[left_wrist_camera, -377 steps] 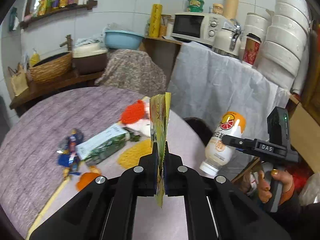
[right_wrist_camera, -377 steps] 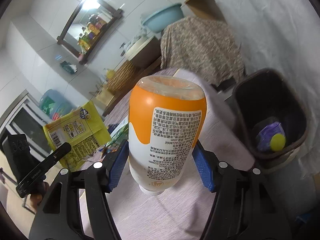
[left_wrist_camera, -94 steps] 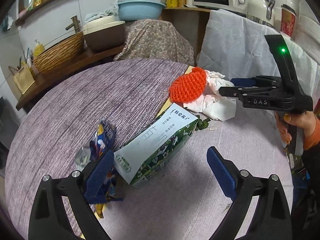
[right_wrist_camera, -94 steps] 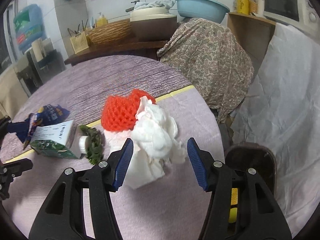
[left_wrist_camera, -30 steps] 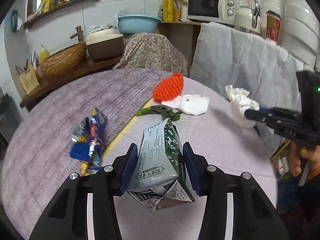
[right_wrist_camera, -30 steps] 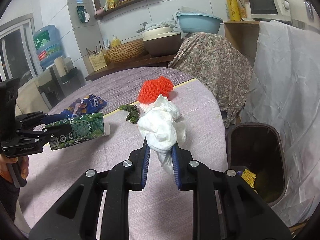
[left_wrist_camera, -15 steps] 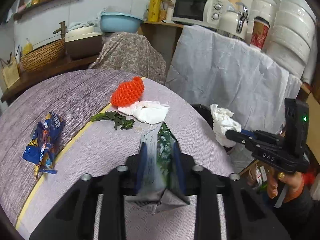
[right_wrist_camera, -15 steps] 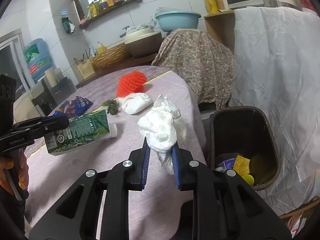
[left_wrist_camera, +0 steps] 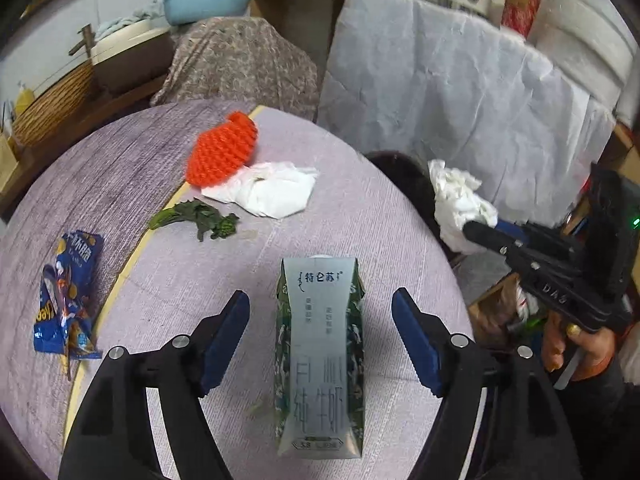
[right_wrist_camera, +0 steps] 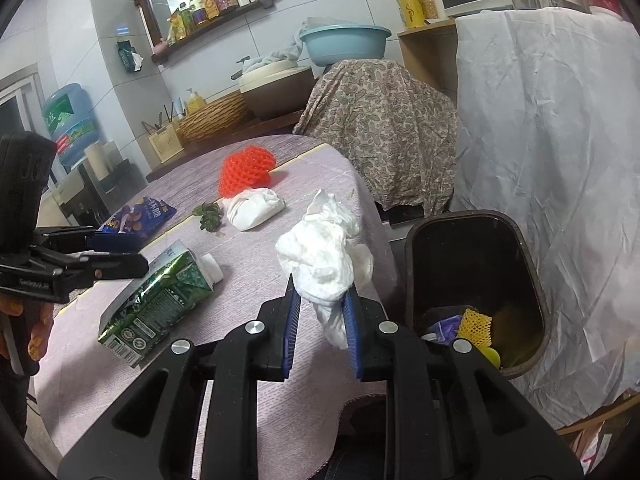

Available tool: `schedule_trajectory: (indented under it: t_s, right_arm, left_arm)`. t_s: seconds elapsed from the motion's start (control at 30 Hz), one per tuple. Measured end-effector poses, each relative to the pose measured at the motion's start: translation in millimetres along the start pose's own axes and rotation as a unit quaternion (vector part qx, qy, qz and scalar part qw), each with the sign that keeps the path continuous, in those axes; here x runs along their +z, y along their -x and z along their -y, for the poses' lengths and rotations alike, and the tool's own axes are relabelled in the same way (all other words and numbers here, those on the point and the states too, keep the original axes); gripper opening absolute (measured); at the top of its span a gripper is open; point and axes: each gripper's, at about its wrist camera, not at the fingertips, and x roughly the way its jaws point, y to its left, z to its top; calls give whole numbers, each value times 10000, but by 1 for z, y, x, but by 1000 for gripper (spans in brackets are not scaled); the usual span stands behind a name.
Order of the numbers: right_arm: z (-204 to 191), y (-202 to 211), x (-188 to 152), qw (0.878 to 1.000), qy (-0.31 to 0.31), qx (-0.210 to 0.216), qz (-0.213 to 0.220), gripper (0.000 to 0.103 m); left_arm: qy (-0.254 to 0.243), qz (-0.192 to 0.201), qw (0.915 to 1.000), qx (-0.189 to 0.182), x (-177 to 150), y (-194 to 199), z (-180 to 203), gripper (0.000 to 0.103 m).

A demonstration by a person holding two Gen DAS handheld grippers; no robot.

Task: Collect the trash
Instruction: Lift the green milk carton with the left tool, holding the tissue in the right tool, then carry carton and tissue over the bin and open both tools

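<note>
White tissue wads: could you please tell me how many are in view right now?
2. One tissue wad is clamped in the right gripper; the other tissue wad lies on the table beside the orange foam net.

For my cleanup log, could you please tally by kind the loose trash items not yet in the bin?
Crumpled white tissues: 2, one on the table, one in the right gripper
Milk carton: 1
Blue snack wrapper: 1
Red foam fruit net: 1
Leafy vegetable scrap: 1
Total: 6

milk carton (left_wrist_camera: pixel 320 360): "3.8", "纯牛奶" | right claw (left_wrist_camera: pixel 476 232): "DAS"
</note>
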Motion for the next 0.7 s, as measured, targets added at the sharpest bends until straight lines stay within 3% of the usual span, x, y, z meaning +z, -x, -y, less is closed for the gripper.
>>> schedule_trajectory:
  t_s: [0.13, 0.23, 0.3, 0.43, 0.7]
  right_arm:
    - [0, 3, -1, 10000, -3, -36, 12, 22]
    - [3, 5, -2, 10000, -30, -66, 16, 22]
    - [5, 5, -3, 9999, -46, -94, 5, 22]
    - [10, 8, -4, 9998, -107, -176, 34, 22]
    - [57, 13, 2, 9967, -487, -638, 126, 22]
  left_arm:
    - [-404, -515, 9974, 285, 0, -26, 16, 70]
    - [-573, -640, 9954, 426, -2, -38, 21, 51]
    - [-534, -638, 9956, 423, 0, -38, 20, 51]
    - [-326, -346, 9986, 214, 10, -28, 19, 50]
    - [-306, 729, 9966, -235, 56, -6, 60, 50]
